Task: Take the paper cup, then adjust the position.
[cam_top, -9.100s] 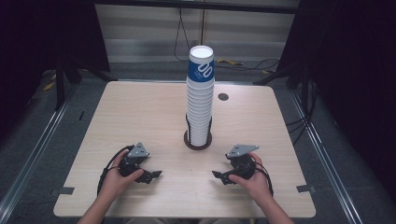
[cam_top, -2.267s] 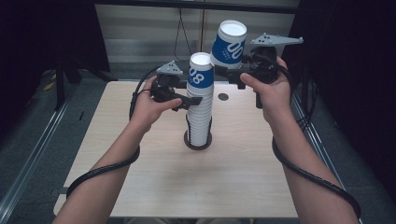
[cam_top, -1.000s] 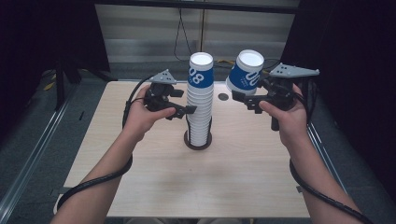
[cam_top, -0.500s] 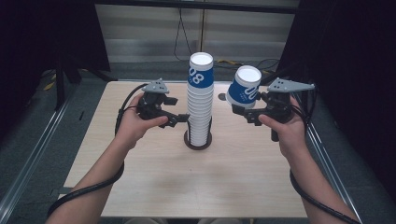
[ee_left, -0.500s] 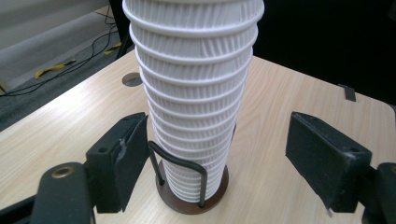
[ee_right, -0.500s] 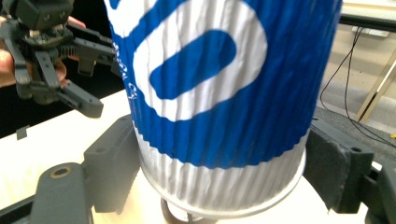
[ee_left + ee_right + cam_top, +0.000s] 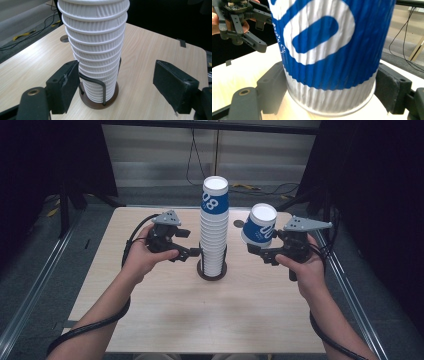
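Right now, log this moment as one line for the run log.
right gripper: shut on blue cup, above table | left gripper: open, one pad against cup stack | stack in holder

Cup stacks: one, the cup stack point(image 7: 214, 232) in a holder near the bench's middle
Loose cups: one, the single cup point(image 7: 259, 224) toward the right edge
Holders: one, the wire holder point(image 7: 100, 96)
Grippers: two, the left gripper point(image 7: 189, 244) and the right gripper point(image 7: 259, 243)
Benches: one, the bench point(image 7: 210, 320)
Holes in the bench: one, the round hole point(image 7: 238, 223) near the far edge
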{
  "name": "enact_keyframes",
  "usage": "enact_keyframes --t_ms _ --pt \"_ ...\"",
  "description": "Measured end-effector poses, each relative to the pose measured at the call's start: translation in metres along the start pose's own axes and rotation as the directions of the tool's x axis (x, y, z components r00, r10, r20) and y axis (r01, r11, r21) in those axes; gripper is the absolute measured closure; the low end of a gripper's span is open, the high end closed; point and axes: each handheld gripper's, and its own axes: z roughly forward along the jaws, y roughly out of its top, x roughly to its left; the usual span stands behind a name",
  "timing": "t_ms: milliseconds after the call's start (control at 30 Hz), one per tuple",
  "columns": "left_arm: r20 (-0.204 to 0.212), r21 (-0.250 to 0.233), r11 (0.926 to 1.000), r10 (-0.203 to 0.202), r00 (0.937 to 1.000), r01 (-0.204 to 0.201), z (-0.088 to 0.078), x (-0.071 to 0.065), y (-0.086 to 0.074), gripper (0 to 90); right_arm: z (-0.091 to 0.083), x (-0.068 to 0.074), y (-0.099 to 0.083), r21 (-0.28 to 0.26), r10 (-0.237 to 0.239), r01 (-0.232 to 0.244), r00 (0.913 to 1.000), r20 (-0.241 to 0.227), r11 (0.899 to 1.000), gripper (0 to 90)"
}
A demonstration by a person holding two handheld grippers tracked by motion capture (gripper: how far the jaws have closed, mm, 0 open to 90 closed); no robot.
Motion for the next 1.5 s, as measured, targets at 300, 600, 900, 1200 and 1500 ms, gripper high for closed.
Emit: enact_keyframes --t_ms 300,600,900,1200,1500 --pt "0.019 0.008 0.9999 0.012 0.9997 -0.012 0.002 -0.005 -0.001 21.1 0.001 0.008 -0.016 0.019 0.000 0.001 0.9998 -0.022 1.000 19.3" --pt "0.058 0.015 0.9995 0.026 0.9980 -0.027 0.008 -0.014 -0.004 21.1 0.005 0.009 -0.030 0.045 -0.001 0.003 0.9993 -0.037 0.999 19.3" --pt "0.088 0.027 0.9990 0.032 0.9956 -0.035 0.013 -0.024 -0.012 20.9 0.011 0.015 -0.037 0.058 -0.007 0.010 0.9984 -0.056 0.998 19.3" --pt "0.106 0.041 0.9982 0.039 0.9936 -0.043 0.019 -0.031 -0.017 20.7 0.013 0.019 -0.047 0.073 -0.011 0.016 0.9975 -0.070 0.997 19.3" --pt "0.120 0.067 0.9967 0.038 0.9921 -0.047 0.020 -0.034 -0.024 20.7 0.021 0.023 -0.056 0.102 -0.022 0.031 0.9959 -0.088 0.994 19.3"
